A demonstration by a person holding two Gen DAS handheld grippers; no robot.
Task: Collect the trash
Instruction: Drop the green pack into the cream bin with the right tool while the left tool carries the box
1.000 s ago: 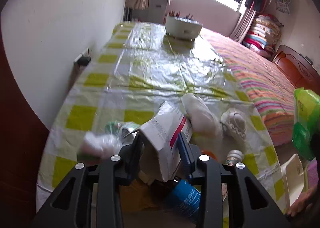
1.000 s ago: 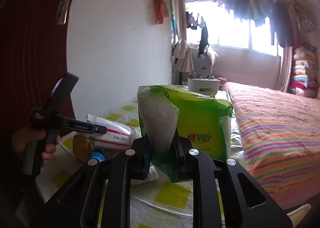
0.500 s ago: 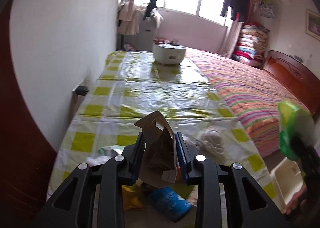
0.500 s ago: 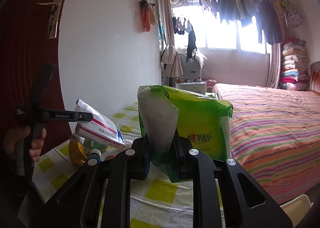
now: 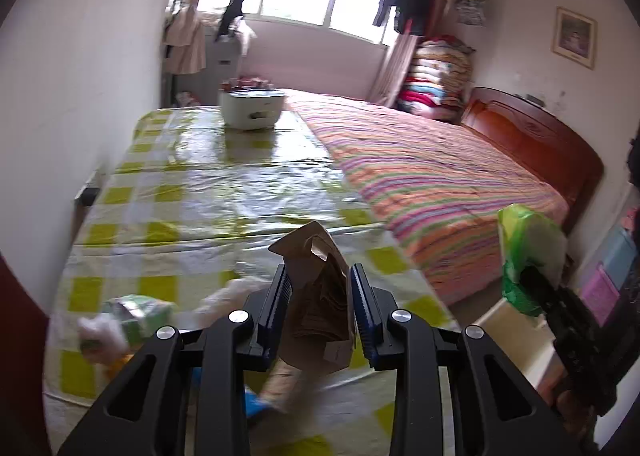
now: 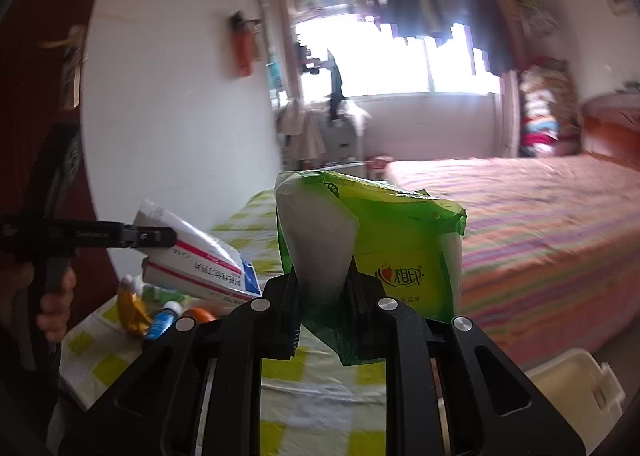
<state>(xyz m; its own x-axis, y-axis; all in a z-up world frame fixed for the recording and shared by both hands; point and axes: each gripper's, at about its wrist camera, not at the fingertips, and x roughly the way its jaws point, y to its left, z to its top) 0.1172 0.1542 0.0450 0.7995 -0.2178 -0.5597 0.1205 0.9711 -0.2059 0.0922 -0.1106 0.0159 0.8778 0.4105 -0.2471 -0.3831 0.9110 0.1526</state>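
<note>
My left gripper (image 5: pixel 319 298) is shut on an opened cardboard box (image 5: pixel 318 308), held above the near end of the table (image 5: pixel 224 192); the box also shows in the right wrist view (image 6: pixel 200 260) with red and blue print. My right gripper (image 6: pixel 323 296) is shut on a green tissue pack (image 6: pixel 376 252), held off the table's right side; the pack shows in the left wrist view (image 5: pixel 528 256). Loose trash lies on the table: a green-and-white wrapper (image 5: pixel 132 316), a blue-labelled bottle (image 6: pixel 162 324), a yellow wrapper (image 6: pixel 132 308).
A white bin (image 6: pixel 572 388) stands on the floor by the table's near right corner. A white cooker (image 5: pixel 252 108) sits at the table's far end. A striped bed (image 5: pixel 440 176) runs along the right. A wall is on the left.
My left gripper has lifted the cardboard box off the trash pile and swung right. The right gripper, still holding the green pack, has turned slightly right.
</note>
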